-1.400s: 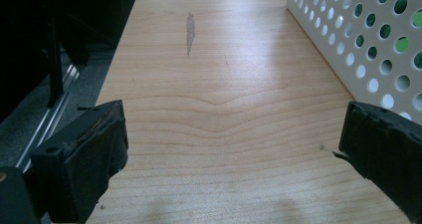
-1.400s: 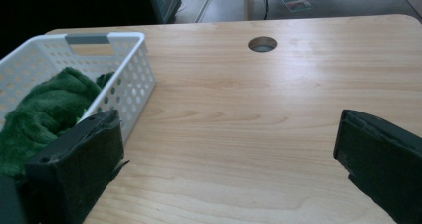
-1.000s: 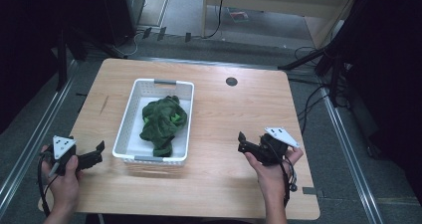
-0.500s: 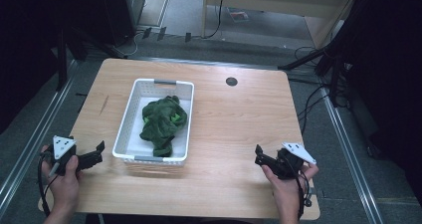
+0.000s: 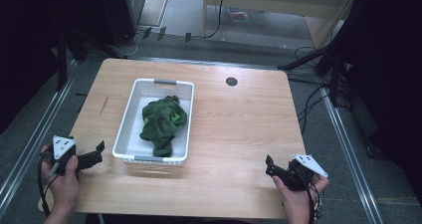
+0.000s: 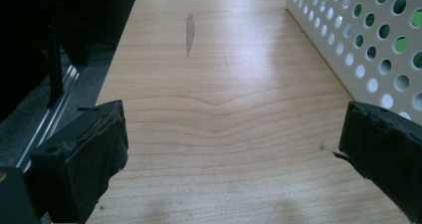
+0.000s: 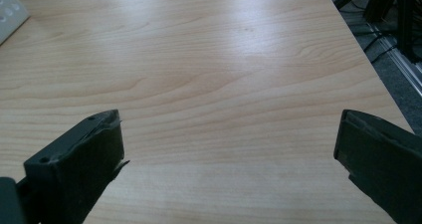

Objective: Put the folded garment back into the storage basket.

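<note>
A white perforated basket (image 5: 128, 126) stands left of the table's middle and holds a crumpled dark green cloth (image 5: 161, 121). My left gripper (image 5: 97, 153) is held just left of the basket's near corner, open with nothing between its jaws. In the left gripper view the left gripper (image 6: 231, 132) spreads wide over bare wood, with the basket wall (image 6: 368, 40) at the upper right. My right gripper (image 5: 269, 167) hovers near the table's front right edge, open and holding nothing. Bare wood lies under the right gripper (image 7: 229, 134) in its own view.
The wooden table (image 5: 239, 129) has a round cable hole (image 5: 231, 81) at the back and a dark streak (image 6: 189, 27) on its left side. Metal floor rails (image 5: 30, 144) run along both sides, and cables (image 5: 308, 102) lie on the floor at the right.
My right gripper has drawn back from the table's right middle toward the front right edge. The left gripper and the basket have stayed put.
</note>
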### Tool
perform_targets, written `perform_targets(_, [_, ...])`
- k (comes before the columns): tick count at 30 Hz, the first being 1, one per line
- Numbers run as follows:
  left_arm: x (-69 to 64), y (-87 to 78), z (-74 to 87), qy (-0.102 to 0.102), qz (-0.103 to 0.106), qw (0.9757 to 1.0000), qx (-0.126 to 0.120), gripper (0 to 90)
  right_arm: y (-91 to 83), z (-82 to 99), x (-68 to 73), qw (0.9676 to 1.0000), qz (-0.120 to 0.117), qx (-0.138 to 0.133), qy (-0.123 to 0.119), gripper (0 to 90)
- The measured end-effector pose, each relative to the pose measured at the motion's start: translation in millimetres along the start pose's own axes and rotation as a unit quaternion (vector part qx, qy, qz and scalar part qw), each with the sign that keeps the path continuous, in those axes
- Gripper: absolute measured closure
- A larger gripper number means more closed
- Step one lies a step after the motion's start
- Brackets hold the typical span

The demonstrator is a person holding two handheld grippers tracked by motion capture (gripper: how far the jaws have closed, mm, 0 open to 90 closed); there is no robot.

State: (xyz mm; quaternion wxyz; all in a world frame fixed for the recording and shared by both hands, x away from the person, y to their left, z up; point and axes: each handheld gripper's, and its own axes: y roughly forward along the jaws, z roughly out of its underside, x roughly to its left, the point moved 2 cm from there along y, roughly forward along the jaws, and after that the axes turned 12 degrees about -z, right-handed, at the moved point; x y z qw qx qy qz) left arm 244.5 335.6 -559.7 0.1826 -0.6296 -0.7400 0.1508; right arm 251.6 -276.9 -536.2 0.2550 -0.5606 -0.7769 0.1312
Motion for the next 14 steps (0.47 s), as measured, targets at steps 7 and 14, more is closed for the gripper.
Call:
perform_targets(7, [0.2,0.2,0.0,-0.003,0.0,1.0,0.001,0.1,-10.5,10.8,-11.7,0.9999,0.002,-0.008,0.01,0.0])
perform_targets(14, [0.4,0.5,-0.2,-0.004,-0.001,1.0,0.004,0.1,-14.2,8.1,-4.7,0.9998,-0.001,-0.017,0.014,0.0])
